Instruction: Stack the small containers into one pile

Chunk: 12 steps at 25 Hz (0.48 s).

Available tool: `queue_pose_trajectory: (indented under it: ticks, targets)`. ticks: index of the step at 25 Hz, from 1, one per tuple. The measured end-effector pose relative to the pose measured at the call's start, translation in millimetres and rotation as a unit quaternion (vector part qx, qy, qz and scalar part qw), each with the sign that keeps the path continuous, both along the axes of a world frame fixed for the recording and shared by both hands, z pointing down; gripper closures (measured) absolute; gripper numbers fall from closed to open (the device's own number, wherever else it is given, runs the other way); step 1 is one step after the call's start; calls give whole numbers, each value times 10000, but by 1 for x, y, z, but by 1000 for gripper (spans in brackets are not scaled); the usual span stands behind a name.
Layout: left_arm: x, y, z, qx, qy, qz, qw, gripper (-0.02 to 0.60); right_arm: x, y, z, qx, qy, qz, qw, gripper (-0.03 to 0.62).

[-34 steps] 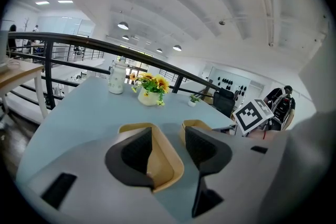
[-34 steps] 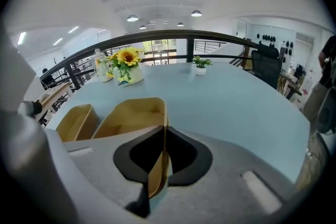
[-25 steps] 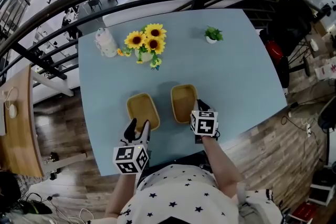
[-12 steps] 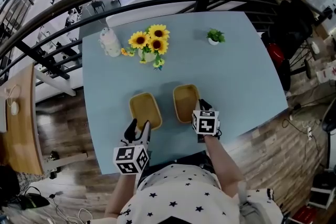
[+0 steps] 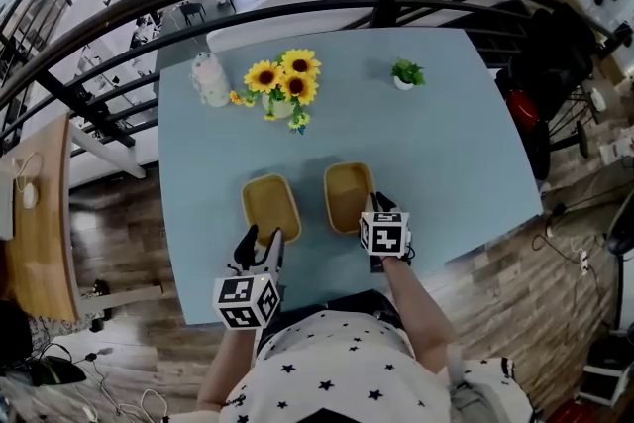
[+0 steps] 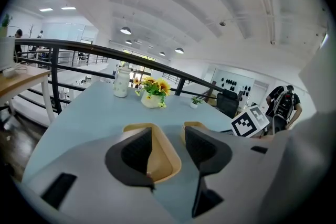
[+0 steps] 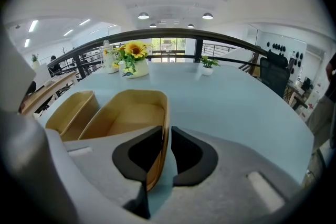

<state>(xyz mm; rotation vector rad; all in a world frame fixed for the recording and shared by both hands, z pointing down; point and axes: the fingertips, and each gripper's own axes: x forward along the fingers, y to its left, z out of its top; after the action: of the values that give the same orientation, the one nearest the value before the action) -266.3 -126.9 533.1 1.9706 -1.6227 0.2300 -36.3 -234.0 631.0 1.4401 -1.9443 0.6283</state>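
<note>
The right gripper's [image 5: 374, 202] jaws are opening around the right container's [image 5: 347, 191] near wall, seemingly still touching it. It sits mid-frame beside the left container [image 5: 269, 207], both unmoved. The left gripper [image 5: 262, 236], lower left, stays apart and empty.

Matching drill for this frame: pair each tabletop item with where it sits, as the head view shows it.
1 white bottle
2 sunflowers
3 green plant
4 right container

A near edge of the table, beside the left container
B far side, leftmost
C far side, rightmost
D far side, in the middle

Pairs: 1-B; 2-D; 3-C; 4-A
</note>
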Motion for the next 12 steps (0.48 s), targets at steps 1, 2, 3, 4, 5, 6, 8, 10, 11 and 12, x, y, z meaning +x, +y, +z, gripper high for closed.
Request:
queue_pose_trajectory:
  ticks: [1, 2, 3, 4, 5, 6, 8, 10, 11, 12]
  targets:
    - [2, 1, -1, 8, -11, -8, 10000, 382, 0, 0, 1, -14, -8, -25, 10000, 556]
    - [5, 2, -2, 14, -26, -15, 10000, 382, 0, 0, 1, -29, -17, -52, 10000, 556]
    - [7, 2, -3, 17, -44, -24, 10000, 382, 0, 0, 3, -51, -30, -84, 9999, 556]
    - [9, 3, -3, 17, -62, -37, 10000, 382, 0, 0, 5, -78, -46, -120, 9999, 556]
    - [12, 4, -3, 16, -78, -56, 10000, 382, -1, 0, 6, -100, -66, -159, 9998, 556]
    - [14, 4, -3, 16, -88, -82, 9999, 382, -1, 0, 7, -117, -87, -195, 9997, 556]
    - [19, 6, -6, 24, -88, -144, 9999, 382, 1, 0, 7, -153, -119, -240, 9995, 556]
    - [26, 9, -10, 35, -85, -195, 9998, 382, 5, 0, 5, -206, -166, -248, 9993, 558]
    - [30, 11, -12, 38, -90, -215, 9997, 382, 7, 1, 3, -233, -210, -259, 9992, 562]
    - [34, 13, -13, 42, -99, -235, 9997, 382, 9, 2, 3, -251, -253, -284, 9990, 565]
